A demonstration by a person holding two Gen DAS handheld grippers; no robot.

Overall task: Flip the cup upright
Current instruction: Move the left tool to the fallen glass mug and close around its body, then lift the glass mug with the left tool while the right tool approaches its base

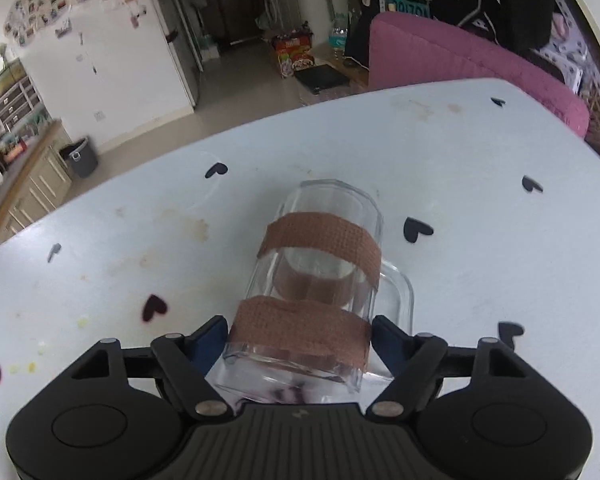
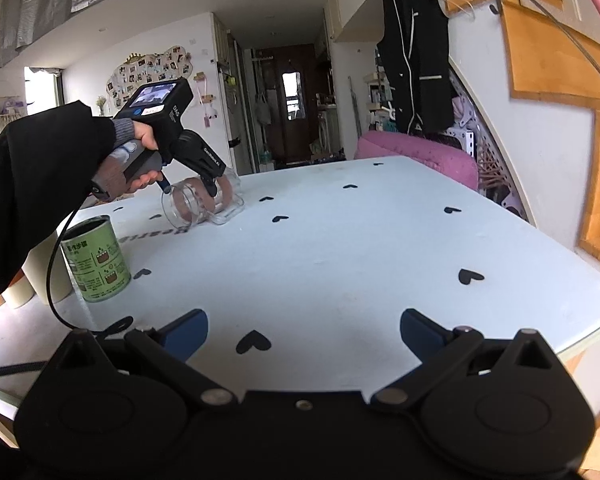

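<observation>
A clear glass cup (image 1: 320,272) with a handle and two brown tape bands lies on its side on the pale blue table (image 1: 480,200). My left gripper (image 1: 298,334) is shut on the cup near its open end, one blue pad on each side. In the right wrist view the cup (image 2: 204,202) lies at the far left of the table, its mouth facing the camera, with the left gripper (image 2: 188,188) on it from above. My right gripper (image 2: 304,330) is open and empty, low over the table's near edge.
A green tin can (image 2: 96,260) stands at the left, with beige cylinders (image 2: 40,276) beside it. A black cable (image 2: 60,280) trails from the left hand. A pink sofa (image 2: 420,152) sits behind the table. Black heart stickers dot the tabletop.
</observation>
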